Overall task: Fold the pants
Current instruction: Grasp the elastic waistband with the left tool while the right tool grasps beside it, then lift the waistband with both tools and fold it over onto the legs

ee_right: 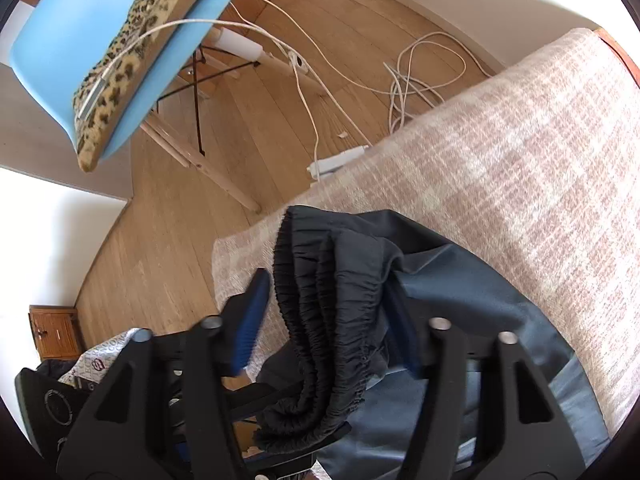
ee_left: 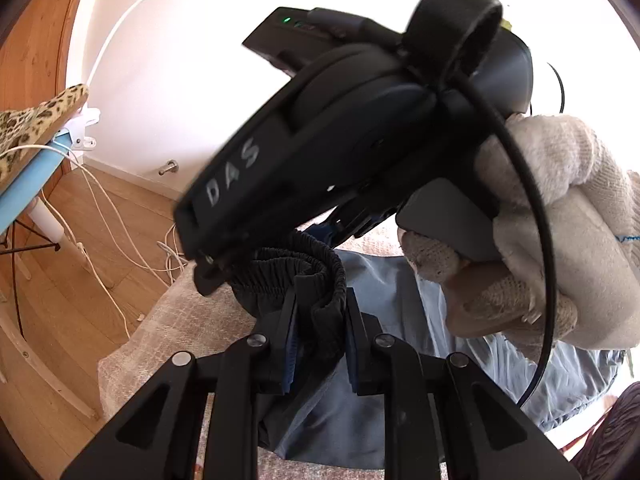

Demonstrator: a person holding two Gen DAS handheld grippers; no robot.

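Note:
The pants (ee_left: 360,400) are grey-blue with a dark elastic waistband (ee_left: 320,280). My left gripper (ee_left: 320,340) is shut on a bunch of the waistband, held above the beige rug (ee_left: 180,328). The right gripper's black body (ee_left: 340,120), held by a gloved hand (ee_left: 560,240), fills the upper part of the left wrist view, its tip at the waistband. In the right wrist view my right gripper (ee_right: 328,316) stands wide, its blue pads (ee_right: 252,320) on either side of the gathered waistband (ee_right: 328,320), not squeezing it. The rest of the pants (ee_right: 480,300) drape over the rug (ee_right: 520,140).
A blue chair (ee_right: 60,52) with a leopard-print cushion (ee_right: 124,60) stands on the wood floor to the left. White cables (ee_right: 420,76) and a charger (ee_right: 336,162) lie by the rug's edge. A small wooden drawer unit (ee_right: 52,332) sits at lower left.

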